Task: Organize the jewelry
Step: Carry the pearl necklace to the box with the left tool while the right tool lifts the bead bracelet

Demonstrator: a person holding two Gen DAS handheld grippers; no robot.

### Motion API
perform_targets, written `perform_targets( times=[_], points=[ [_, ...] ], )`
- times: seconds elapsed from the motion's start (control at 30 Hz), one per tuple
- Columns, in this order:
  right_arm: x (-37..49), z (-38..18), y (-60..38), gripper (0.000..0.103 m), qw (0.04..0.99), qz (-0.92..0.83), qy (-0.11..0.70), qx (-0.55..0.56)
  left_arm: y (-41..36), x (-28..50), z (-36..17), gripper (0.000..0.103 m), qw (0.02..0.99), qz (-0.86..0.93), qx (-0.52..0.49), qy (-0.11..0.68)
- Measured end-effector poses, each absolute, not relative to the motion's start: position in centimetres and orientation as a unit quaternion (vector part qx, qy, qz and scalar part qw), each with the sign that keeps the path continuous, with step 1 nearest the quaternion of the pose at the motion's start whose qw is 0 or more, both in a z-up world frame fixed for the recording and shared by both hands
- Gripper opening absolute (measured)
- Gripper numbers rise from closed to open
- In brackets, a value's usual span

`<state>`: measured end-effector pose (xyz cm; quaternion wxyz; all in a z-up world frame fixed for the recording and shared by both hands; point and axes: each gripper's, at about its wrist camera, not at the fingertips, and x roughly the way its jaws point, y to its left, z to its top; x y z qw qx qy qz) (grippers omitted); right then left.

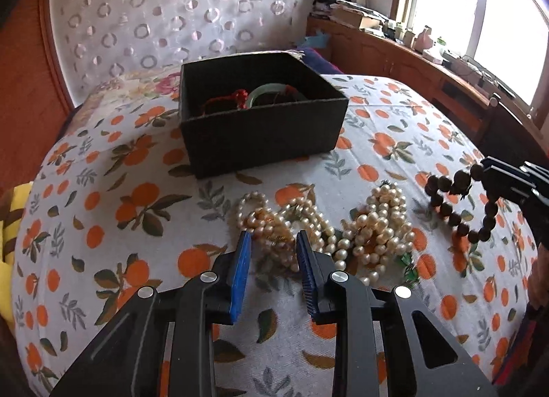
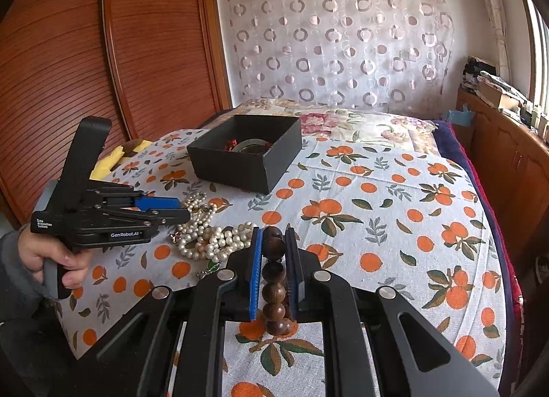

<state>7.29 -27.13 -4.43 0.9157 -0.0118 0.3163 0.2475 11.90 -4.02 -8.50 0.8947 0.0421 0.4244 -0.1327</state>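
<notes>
A tangled heap of cream pearl necklaces (image 1: 374, 225) (image 2: 212, 239) lies on the orange-print bedspread (image 1: 144, 170). My left gripper (image 1: 273, 235) (image 2: 183, 210) points down at the heap's left end, its blue pads narrowed onto a pearl strand that still rests on the cloth. To the right, my right gripper (image 2: 273, 235) (image 1: 494, 174) is shut on a dark wooden bead bracelet (image 2: 273, 271) (image 1: 456, 211), which hangs in a loop above the bed. Behind the pearls stands an open black box (image 1: 260, 129) (image 2: 240, 167) holding a green bangle (image 1: 260, 90) and red cord (image 1: 240, 95).
A yellow cloth (image 1: 8, 225) lies at the bed's left edge. Beside the bed on the right runs a wooden cabinet (image 1: 411, 64) with clutter under the window. A wooden wardrobe (image 2: 85, 54) stands on the left, a sheer curtain (image 2: 343, 43) behind. A hand (image 2: 58, 256) holds the left gripper.
</notes>
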Motion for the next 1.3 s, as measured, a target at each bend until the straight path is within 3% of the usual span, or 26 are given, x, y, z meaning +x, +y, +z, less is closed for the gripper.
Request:
perform_targets(
  times=[0.3, 0.8, 1.3],
  points=[
    [7.3, -4.7, -26.8, 0.015, 0.913, 0.25, 0.321, -0.015, -2.0, 11.3, -8.3, 0.004, 0.899, -0.131, 0.021, 0.418],
    [7.6, -4.3, -26.2, 0.015, 0.913, 0.257, 0.317, -0.02, -1.0, 10.4, -2.5, 0.004, 0.928, -0.143, -0.004, 0.344],
    [8.7, -0.2, -24.7, 0.015, 0.919, 0.273, 0.281, -0.036, -1.9, 11.9, 3.8, 0.004, 0.945, -0.145, 0.023, 0.293]
  ],
)
